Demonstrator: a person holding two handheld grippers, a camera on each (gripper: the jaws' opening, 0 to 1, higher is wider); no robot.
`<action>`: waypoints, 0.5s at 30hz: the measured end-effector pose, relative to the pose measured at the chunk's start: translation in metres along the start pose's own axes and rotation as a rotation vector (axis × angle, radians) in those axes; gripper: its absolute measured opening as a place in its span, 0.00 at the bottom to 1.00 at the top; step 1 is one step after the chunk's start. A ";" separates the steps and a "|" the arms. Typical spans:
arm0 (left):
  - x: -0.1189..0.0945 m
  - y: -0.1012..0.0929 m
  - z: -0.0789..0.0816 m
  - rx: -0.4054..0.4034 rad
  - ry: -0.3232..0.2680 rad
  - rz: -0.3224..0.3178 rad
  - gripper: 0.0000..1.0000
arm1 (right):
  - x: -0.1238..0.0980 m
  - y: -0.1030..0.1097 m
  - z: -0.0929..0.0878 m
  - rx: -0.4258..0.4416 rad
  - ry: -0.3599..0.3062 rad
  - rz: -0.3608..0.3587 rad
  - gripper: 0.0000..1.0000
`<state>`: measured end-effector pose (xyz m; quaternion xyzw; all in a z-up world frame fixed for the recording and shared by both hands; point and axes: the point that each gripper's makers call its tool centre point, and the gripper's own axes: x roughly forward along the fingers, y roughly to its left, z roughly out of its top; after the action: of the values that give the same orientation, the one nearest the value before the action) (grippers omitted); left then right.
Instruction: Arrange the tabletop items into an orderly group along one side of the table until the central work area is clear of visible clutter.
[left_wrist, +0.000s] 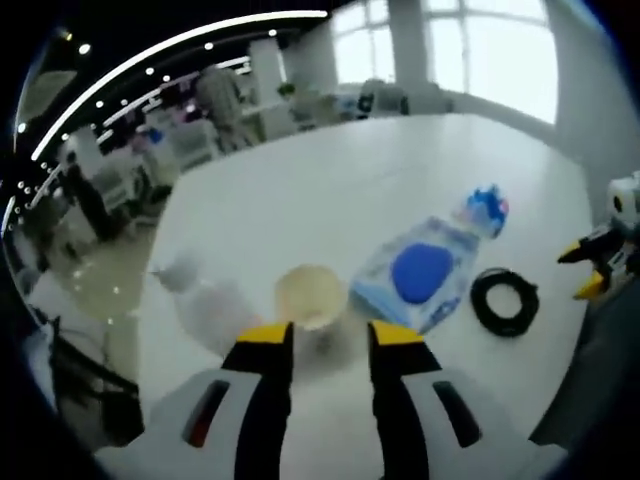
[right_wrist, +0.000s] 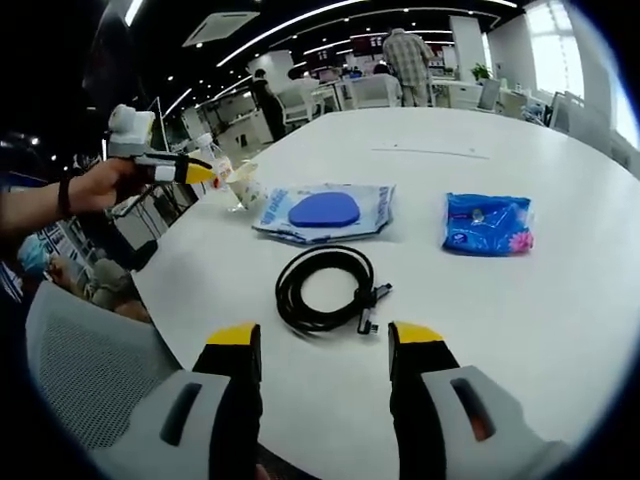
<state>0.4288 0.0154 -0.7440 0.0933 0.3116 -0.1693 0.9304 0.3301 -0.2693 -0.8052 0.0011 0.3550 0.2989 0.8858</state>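
My left gripper (left_wrist: 330, 335) is open, its yellow-tipped jaws apart just short of a pale translucent cup (left_wrist: 310, 295). Left of the cup lies a clear plastic bottle (left_wrist: 195, 285). To its right are a wipes pack with a blue oval (left_wrist: 420, 275), a small blue packet (left_wrist: 487, 208) and a coiled black cable (left_wrist: 505, 300). My right gripper (right_wrist: 325, 338) is open over the table's near edge, the black cable (right_wrist: 325, 290) right ahead of it. Beyond lie the wipes pack (right_wrist: 325, 212) and the blue packet (right_wrist: 487, 222). The left gripper (right_wrist: 165, 165) is at the far left, beside the cup (right_wrist: 243, 188).
The white table (right_wrist: 480, 140) is large, with bare surface beyond the items. A grey chair back (right_wrist: 90, 370) stands at its near edge. More desks, chairs and people are in the background, and bright windows (left_wrist: 470, 50) are past the far end.
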 end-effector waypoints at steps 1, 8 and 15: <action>-0.004 -0.003 -0.002 -0.027 -0.006 -0.007 0.30 | 0.000 0.000 0.000 0.000 0.000 0.001 0.51; -0.023 -0.028 -0.012 -0.226 -0.054 -0.083 0.38 | 0.000 0.002 -0.002 -0.007 0.010 0.002 0.51; -0.035 -0.051 -0.018 -0.323 -0.084 -0.148 0.48 | -0.007 0.002 0.007 -0.019 -0.021 -0.010 0.51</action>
<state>0.3741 -0.0183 -0.7403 -0.0879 0.3014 -0.1889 0.9304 0.3298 -0.2694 -0.7952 -0.0058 0.3430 0.2978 0.8909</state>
